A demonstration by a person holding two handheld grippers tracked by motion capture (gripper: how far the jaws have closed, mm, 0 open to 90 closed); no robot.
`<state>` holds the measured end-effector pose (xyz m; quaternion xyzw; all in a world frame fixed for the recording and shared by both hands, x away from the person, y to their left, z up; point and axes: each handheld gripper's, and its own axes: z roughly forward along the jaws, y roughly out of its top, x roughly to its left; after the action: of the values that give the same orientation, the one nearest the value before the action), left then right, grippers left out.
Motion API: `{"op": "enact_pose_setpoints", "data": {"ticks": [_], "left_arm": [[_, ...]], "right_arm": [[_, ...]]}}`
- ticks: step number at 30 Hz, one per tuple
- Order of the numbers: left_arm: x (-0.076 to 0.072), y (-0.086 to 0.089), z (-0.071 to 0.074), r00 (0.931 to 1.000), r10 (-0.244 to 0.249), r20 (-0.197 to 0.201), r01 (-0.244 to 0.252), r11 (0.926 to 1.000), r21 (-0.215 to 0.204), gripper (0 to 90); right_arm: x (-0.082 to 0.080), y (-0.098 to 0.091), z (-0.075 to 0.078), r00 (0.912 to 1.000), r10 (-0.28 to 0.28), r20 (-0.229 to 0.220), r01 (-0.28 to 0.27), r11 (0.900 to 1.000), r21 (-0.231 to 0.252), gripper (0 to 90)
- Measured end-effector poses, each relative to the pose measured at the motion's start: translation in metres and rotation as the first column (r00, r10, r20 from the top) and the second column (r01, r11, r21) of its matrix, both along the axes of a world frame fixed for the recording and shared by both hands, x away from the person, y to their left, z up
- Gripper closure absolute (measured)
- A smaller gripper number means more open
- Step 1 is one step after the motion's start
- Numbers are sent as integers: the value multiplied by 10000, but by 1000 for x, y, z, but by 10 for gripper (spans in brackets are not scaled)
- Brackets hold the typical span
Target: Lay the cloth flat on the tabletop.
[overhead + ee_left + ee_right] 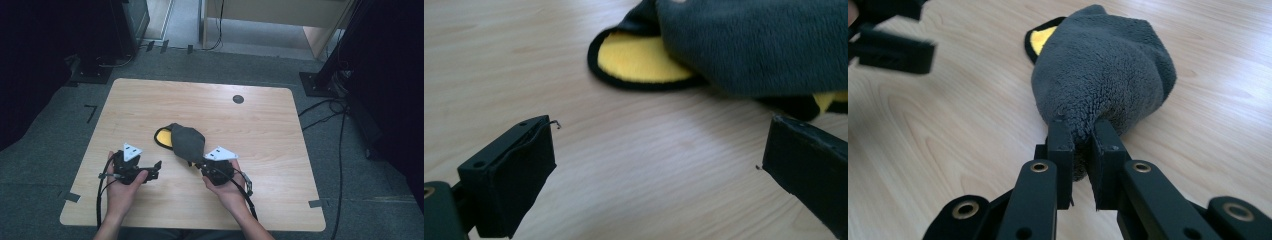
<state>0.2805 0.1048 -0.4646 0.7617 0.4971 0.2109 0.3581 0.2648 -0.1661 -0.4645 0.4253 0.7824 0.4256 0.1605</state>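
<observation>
A grey fleece cloth [187, 141] with a yellow underside and black trim lies bunched in the middle of the wooden table [260, 130]. My right gripper [196, 163] is shut on the near edge of that cloth [1100, 70], the fleece pinched between its two black fingers [1060, 145]. My left gripper [158, 166] sits to the left of the cloth, held low over the bare wood with its jaws wide apart and nothing between them. In the left gripper view the cloth's yellow side [641, 59] lies ahead, beyond the spread fingertips [531, 150].
A small dark round hole [238, 99] marks the table's far right part. Black stands and cables crowd the carpet at both sides of the table. Bare wood stretches around the cloth on all sides.
</observation>
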Motion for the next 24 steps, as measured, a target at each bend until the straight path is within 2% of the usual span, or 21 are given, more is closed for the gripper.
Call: {"op": "enact_pose_setpoints", "data": {"ticks": [1,2,4,5,6,8,9,11,12,14,15,16,17,19,20,22,23,24], "left_arm": [[4,-7,0,9999,-160,11,160,9999,22,1],[6,-12,0,9995,-317,0,317,9995,-8,2],[10,-19,-4,9985,-550,-24,550,9985,-4,2],[11,-21,-7,9977,-672,-83,672,9977,46,2],[14,-25,-12,9968,-781,-157,784,9968,174,2],[17,-28,-17,9962,-837,-241,839,9964,112,9],[18,-28,-19,9958,-873,-294,876,9961,104,11],[18,-30,-21,9951,-929,-349,928,9957,-34,11],[18,-31,-21,9947,-972,-334,970,9953,-57,11],[17,-33,-23,9938,-1050,-352,1051,9945,14,11],[16,-34,-24,9933,-1096,-355,1098,9940,23,11],[16,-34,-24,9933,-1096,-355,1098,9940,23,11],[16,-35,-26,9922,-1202,-319,1204,9927,36,11],[15,-36,-27,9917,-1249,-290,1250,9921,42,41],[15,-36,-27,9925,-1211,-185,1213,9925,127,41],[14,-38,-30,9932,-1161,-30,1161,9930,195,144],[13,-38,-32,9905,-1366,-152,1366,9906,45,144],[13,-39,-33,9888,-1476,-203,1476,9890,15,149]], "right_arm": [[-2,-3,0,10000,-31,58,31,10000,-77,822],[-9,-13,0,9993,-358,114,360,9993,-112,804],[-10,-16,1,9986,-512,116,513,9987,-62,771],[-12,-21,2,9959,-827,366,834,9964,-181,694],[-14,-23,8,9915,-1009,817,1042,9939,-366,569],[-11,-22,12,9950,-687,724,692,9976,-38,476],[-9,-18,12,9963,-507,691,512,9987,-46,432],[-2,-9,7,9946,-782,684,814,9957,-443,356],[3,-6,2,9950,-858,506,882,9949,-486,331],[13,0,-10,9973,-728,19,728,9953,-632,342],[17,3,-16,9975,-700,-124,687,9940,-851,391],[17,3,-16,9975,-700,-124,687,9940,-851,391],[19,4,-24,9975,-706,-89,697,9946,-763,574],[18,1,-24,9983,-577,-117,571,9974,-448,693],[18,1,-24,9983,-577,-117,571,9974,-448,693],[15,-4,-20,9985,-266,-471,269,9996,71,749],[11,-9,-16,9965,16,-831,23,9989,469,756],[9,-12,-14,9960,154,-883,-108,9985,528,757]]}}
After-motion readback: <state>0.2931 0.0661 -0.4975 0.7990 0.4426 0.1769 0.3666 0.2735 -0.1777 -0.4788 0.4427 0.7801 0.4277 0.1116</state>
